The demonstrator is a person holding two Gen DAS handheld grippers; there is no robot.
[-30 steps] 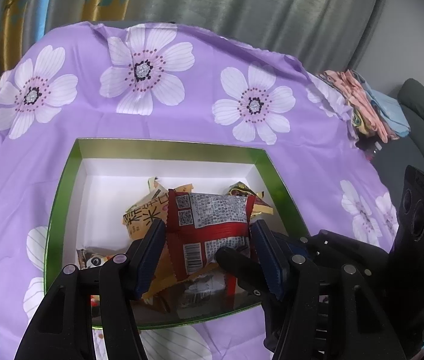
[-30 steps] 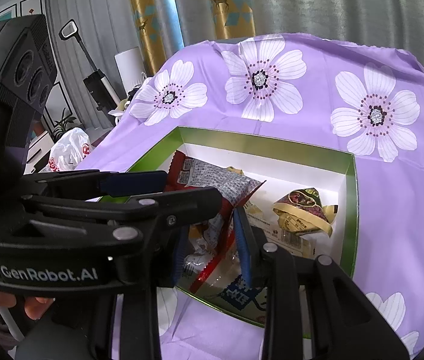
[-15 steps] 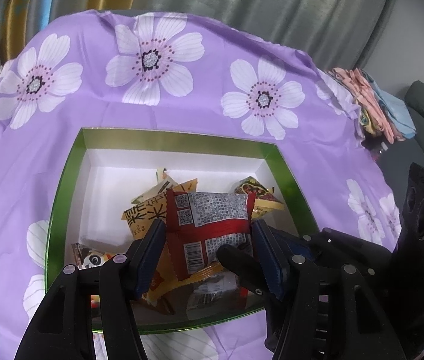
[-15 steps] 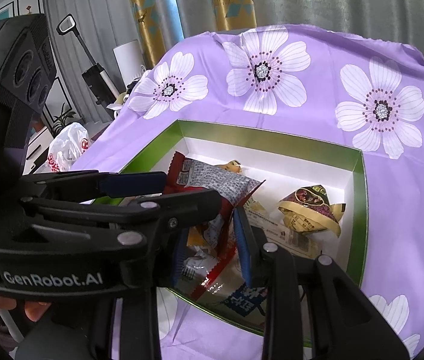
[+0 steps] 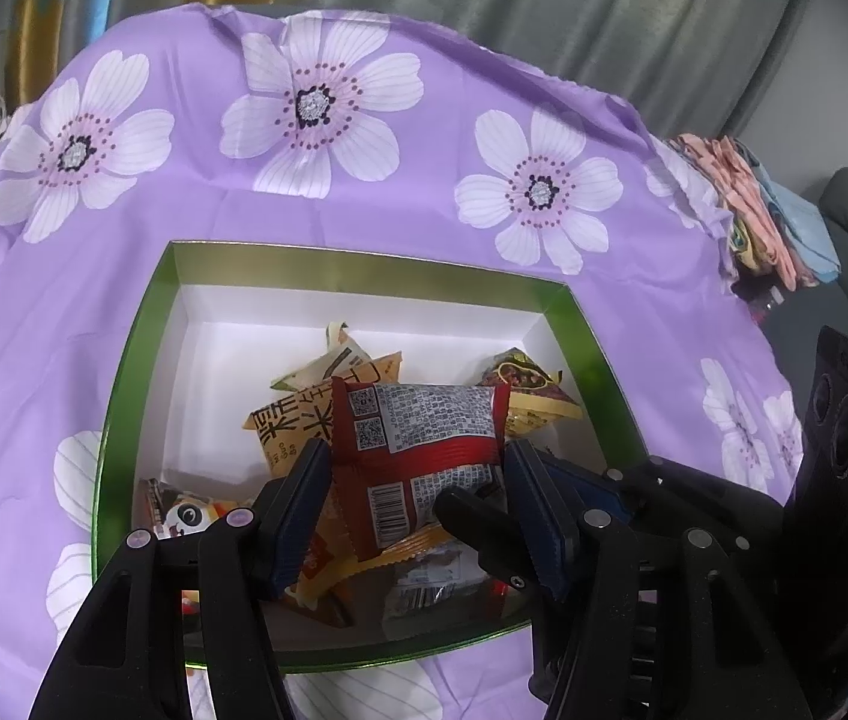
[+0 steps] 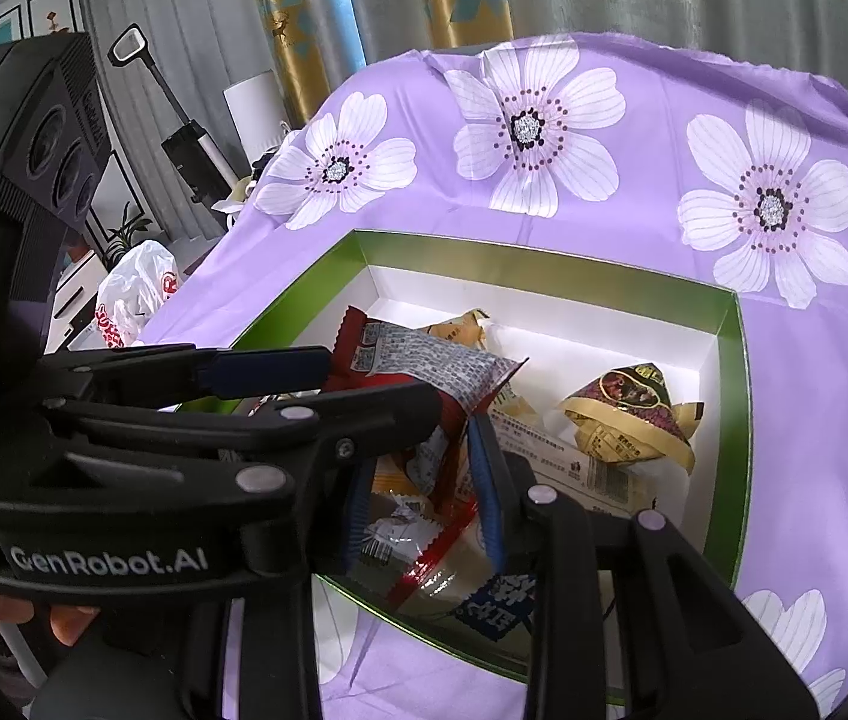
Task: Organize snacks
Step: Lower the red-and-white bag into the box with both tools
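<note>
- Left gripper [image 5: 414,474] holds a red snack packet [image 5: 424,450] between its blue-padded fingers, squeezing it at both side edges; the packet stands upright above the box, barcode and QR codes facing the left wrist camera.
- Right gripper [image 6: 417,480] has its jaws parted around the lower corner of the same red packet [image 6: 424,366]; whether its pads press the wrapper I cannot tell.
- Green-rimmed box [image 5: 141,324] with white inner walls sits on a purple tablecloth [image 5: 33,300] printed with white flowers.
- Inside the box, at the left near corner, lies a panda-print packet [image 5: 183,516].
- Behind the red packet rests a yellow-orange packet [image 5: 303,414] with large dark characters.
- Toward the right wall sits a gold and maroon pyramid-shaped packet [image 6: 634,420], apart from the red one.
- At the near edge lies a blue-labelled packet [image 6: 502,600], under the right gripper.
</note>
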